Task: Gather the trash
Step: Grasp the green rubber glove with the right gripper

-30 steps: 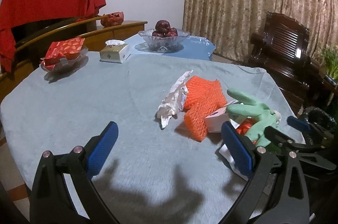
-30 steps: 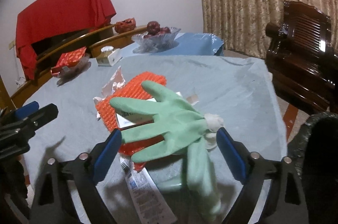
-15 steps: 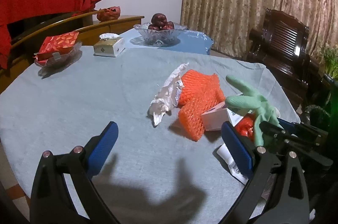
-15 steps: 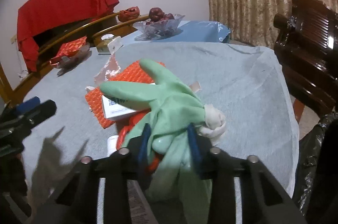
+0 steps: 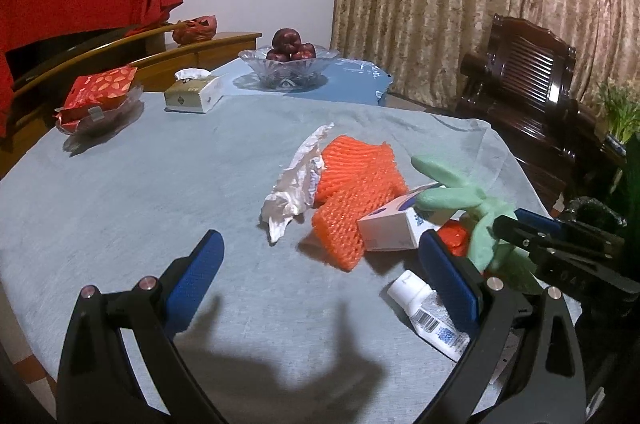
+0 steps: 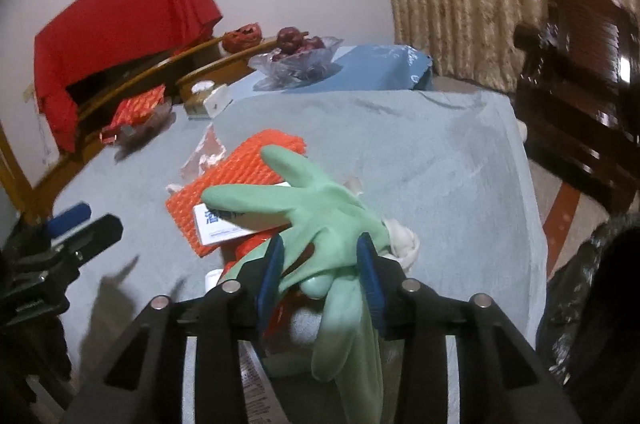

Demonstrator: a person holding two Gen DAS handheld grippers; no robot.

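Our right gripper (image 6: 320, 266) is clamped on the green glove (image 6: 320, 207) at 6 o'clock of the foam net (image 6: 236, 187); our left gripper (image 5: 320, 276) gapes empty. Lifting may drag the box (image 6: 228, 222), perhaps caught underneath.

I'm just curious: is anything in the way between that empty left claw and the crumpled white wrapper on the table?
Nothing visible. The left gripper hangs open, with only bare tablecloth before the crumpled wrapper.
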